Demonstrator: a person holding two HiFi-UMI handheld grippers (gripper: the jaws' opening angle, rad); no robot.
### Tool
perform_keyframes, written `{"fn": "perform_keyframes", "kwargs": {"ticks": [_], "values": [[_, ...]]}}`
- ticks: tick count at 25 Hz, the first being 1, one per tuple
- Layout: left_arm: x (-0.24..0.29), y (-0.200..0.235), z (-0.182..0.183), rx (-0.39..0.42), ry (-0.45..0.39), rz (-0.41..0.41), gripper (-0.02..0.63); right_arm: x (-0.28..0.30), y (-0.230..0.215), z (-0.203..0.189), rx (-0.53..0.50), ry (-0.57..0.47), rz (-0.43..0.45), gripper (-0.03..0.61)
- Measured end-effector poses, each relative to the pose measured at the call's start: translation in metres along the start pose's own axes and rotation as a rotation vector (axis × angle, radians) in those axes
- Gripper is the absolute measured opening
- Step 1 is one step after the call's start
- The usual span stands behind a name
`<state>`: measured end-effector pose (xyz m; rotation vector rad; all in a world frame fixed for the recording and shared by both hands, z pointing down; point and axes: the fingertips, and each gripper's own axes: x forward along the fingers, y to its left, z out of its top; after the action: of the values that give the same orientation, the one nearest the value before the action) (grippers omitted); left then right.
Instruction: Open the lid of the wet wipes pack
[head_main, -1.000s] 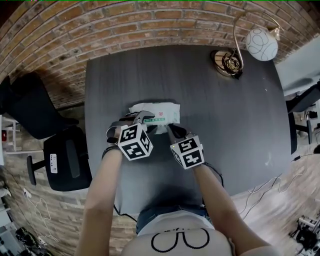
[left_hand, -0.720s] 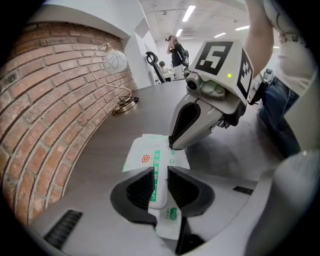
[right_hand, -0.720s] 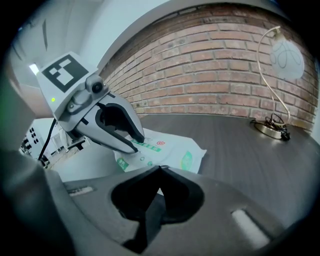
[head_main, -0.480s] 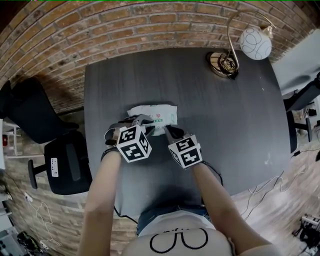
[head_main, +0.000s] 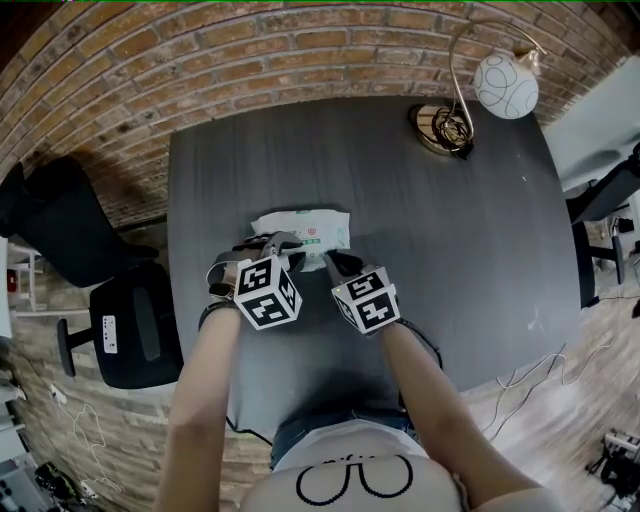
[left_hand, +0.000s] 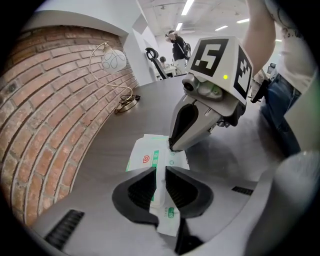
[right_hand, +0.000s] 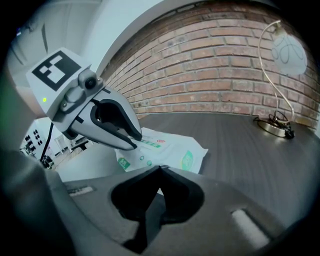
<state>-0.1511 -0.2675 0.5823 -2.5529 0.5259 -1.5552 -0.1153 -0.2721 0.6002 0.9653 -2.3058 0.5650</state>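
- Since 1 second ago the left gripper (left_hand: 161, 172) has drawn its jaws in from wide apart to a narrow pinch. Both hands sit where they were, at the near edge of the pack.
- A brick wall (head_main: 250, 50) runs along the far side.
- The dark table (head_main: 450, 250) fills the middle of the head view.
- A black chair (head_main: 130, 320) stands off the table's left side.
- A lamp (head_main: 500, 85) with a round white shade stands at the table's far right corner.
- The wet wipes pack (head_main: 315, 225) lies flat on the table, left of centre, just beyond the 2 grippers.
- The right gripper (right_hand: 159, 171) has its jaws pressed together, and its tip rests on the pack's top face.
- The lid flap (left_hand: 168, 220), a thin white strip with green print, is clamped between the left gripper's jaws and stands up off the pack.
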Motion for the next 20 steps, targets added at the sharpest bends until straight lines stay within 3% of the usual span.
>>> {"fn": "perform_keyframes", "kwargs": {"ticks": [5,20], "values": [[0.002,-0.002,0.005,-0.056,-0.011,0.021,0.06,0.0,-0.001,-0.001,0.0,-0.002,0.013,0.0],[-0.009,0.017,0.017,-0.044,-0.033,0.019,0.055,0.0,-0.001,-0.001,0.001,0.002,0.033,0.0]]}}
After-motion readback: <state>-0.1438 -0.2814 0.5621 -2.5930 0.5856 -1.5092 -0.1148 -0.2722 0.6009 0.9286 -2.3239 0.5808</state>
